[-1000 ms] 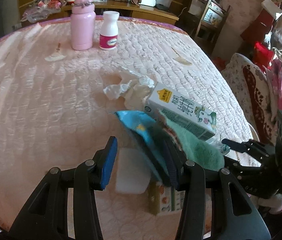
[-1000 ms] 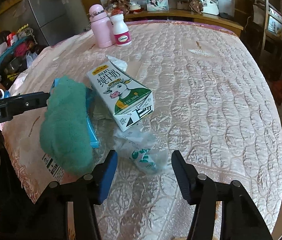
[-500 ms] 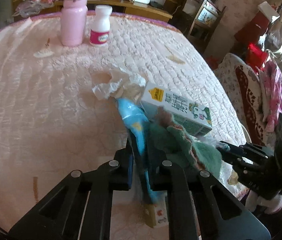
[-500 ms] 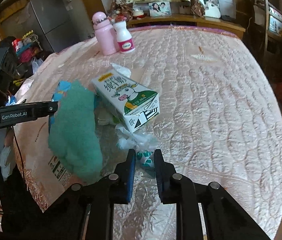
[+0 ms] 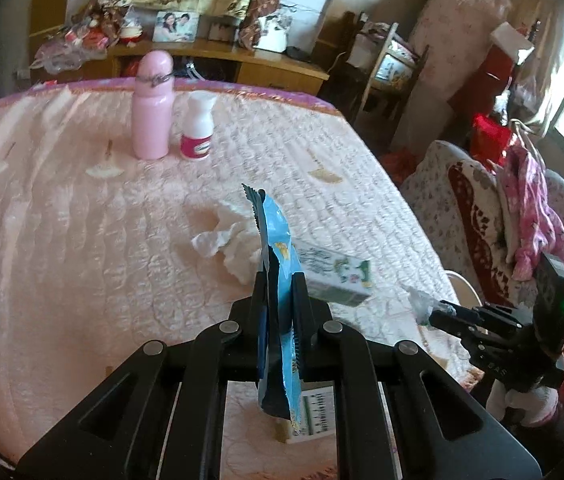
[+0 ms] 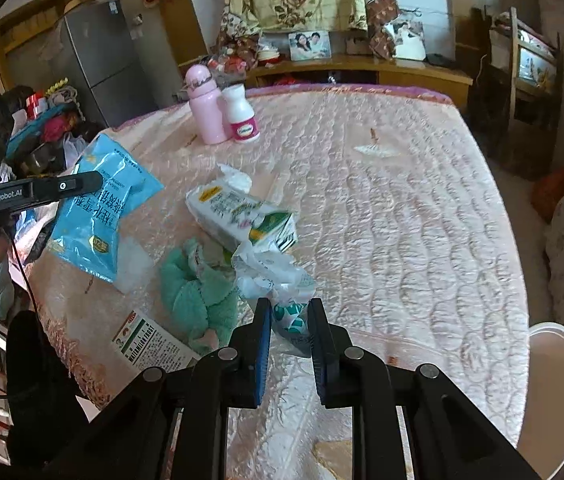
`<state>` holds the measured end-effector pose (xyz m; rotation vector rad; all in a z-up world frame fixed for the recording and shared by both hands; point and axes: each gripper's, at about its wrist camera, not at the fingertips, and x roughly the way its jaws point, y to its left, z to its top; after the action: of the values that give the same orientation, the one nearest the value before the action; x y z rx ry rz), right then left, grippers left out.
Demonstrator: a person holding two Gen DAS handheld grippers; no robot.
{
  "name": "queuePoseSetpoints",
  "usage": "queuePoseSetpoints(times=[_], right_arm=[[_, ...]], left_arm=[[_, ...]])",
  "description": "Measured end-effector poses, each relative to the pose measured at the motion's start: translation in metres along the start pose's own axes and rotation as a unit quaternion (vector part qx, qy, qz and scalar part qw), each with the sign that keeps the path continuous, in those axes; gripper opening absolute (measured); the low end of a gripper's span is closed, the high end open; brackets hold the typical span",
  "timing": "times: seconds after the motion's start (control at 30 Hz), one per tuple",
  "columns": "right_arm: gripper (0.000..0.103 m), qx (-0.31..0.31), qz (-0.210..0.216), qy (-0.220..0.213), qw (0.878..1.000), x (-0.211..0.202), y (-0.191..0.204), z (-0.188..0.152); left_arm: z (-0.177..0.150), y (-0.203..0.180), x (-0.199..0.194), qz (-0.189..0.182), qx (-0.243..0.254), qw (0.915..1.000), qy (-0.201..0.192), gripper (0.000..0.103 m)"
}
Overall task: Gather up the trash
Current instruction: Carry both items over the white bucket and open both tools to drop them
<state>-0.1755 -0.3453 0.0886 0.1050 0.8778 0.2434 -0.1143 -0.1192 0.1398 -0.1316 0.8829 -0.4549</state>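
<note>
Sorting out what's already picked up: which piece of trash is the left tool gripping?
The blue snack bag, pinched upright in the left tool; the milk carton lies free.

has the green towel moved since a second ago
Yes. It hung beside the blue wrapper in the left gripper; now the green towel lies on the table, below the milk carton.

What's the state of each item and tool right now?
left tool: shut on blue snack bag, lifted.
right tool: shut on crumpled plastic wrapper.
milk carton: lying on its side.
green cloth: heaped on the table.
tissue: crumpled.
pink bottle: upright, capped.
white bottle: upright, capped.
</note>
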Motion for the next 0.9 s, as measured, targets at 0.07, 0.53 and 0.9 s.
queuePoseSetpoints(times=[0.07, 0.53, 0.9], right_arm=[[0.017, 0.003, -0.004, -0.005, 1.0, -0.005, -0.002, 0.001], [0.017, 0.023, -0.048, -0.024, 0.998, -0.043, -0.036, -0.008], [0.017, 0.064, -0.097, -0.035, 0.993, -0.08, -0.089, -0.028]], left_arm=[[0.001, -0.01, -0.001, -0.008, 0.007, 0.9999, -0.001, 0.008], [0.0, -0.097, 0.03, -0.048, 0.074, 0.996, 0.015, 0.008], [-0.002, -0.168, 0.06, -0.073, 0.128, 0.9887, 0.026, 0.008]])
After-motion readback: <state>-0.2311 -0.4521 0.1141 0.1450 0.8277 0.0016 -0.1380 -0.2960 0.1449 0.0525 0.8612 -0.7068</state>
